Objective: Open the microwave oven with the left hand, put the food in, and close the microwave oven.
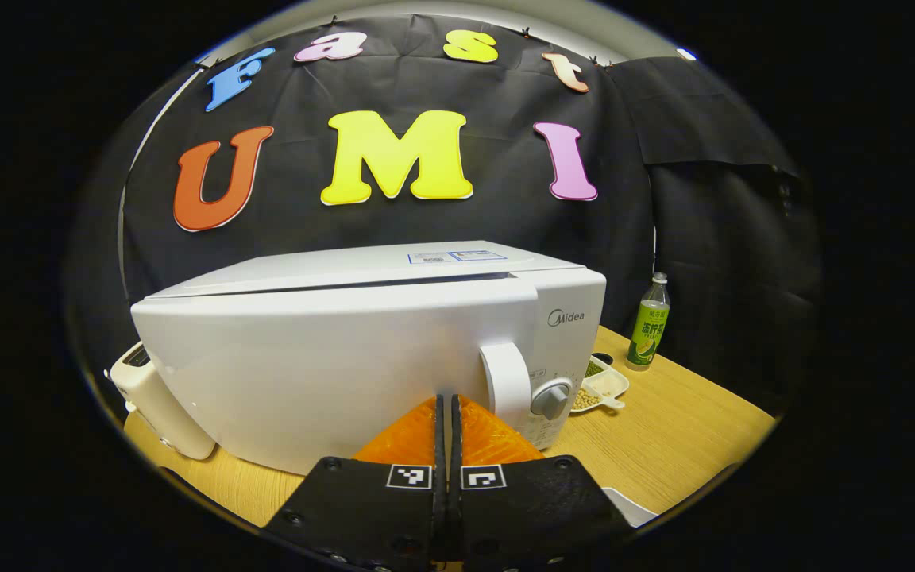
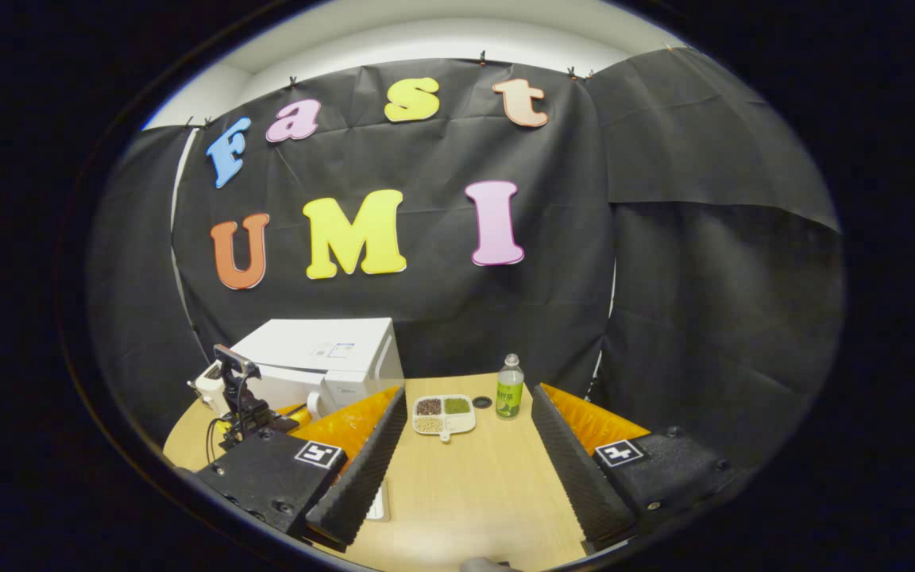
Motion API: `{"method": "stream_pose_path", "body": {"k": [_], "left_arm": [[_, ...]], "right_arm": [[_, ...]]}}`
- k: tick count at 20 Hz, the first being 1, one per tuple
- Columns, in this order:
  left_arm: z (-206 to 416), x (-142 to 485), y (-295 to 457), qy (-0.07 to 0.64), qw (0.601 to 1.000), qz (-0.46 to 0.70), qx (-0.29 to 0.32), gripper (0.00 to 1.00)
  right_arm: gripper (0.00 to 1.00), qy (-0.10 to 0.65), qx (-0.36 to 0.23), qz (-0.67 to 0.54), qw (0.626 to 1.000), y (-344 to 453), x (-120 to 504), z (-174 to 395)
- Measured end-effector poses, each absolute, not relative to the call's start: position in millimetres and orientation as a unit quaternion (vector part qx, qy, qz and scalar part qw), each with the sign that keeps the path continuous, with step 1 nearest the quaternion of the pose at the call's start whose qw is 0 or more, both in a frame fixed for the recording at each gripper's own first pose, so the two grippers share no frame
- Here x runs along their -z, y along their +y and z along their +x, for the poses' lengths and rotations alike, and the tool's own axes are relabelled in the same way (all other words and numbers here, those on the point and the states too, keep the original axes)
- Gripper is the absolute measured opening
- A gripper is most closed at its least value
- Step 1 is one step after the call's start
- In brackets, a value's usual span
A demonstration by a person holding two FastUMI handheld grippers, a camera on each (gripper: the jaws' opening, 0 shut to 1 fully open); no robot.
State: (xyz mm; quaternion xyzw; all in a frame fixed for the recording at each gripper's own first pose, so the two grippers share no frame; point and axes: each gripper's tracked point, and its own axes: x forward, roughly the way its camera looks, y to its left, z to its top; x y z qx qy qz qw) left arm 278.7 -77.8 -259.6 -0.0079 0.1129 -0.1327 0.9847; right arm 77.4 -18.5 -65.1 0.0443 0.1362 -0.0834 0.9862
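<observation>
Microwave oven, a smooth glossy white box with rounded edges, stands on the pale wood-grain table, its door shut, with a curved vertical handle and a round grey knob at its right end. Just in front of the door, the left gripper has its fingers pressed together with nothing between them. Right of the microwave oven lies a white divided dish of beans and grains, the food, and beyond it an upright green-labelled bottle. A cream toaster sits left of the microwave oven. The right gripper view, from farther back, shows the right gripper spread wide and empty over bare table, with black cloth walls behind.
</observation>
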Motion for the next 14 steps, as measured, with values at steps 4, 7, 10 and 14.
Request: {"method": "stream_pose_path", "body": {"k": [4, 7, 10, 14], "left_arm": [[279, 258, -77, 0.112, 0.985, -0.006, 0.131, 0.0], [284, 259, -76, 0.112, 0.986, 0.003, 0.123, 0.1], [287, 259, -77, 0.123, 0.986, -0.011, 0.111, 0.0], [273, 250, -75, 0.126, 0.986, -0.019, 0.108, 0.0]], "right_arm": [[1.0, 0.142, 0.084, 0.048, 0.985, -20, 70, 78], [0.92, 0.146, 0.08, 0.051, 0.985, -17, 70, 81], [0.92, 0.145, 0.069, 0.05, 0.986, -10, 69, 84], [0.92, 0.137, 0.056, 0.043, 0.988, 1, 64, 87]]}}
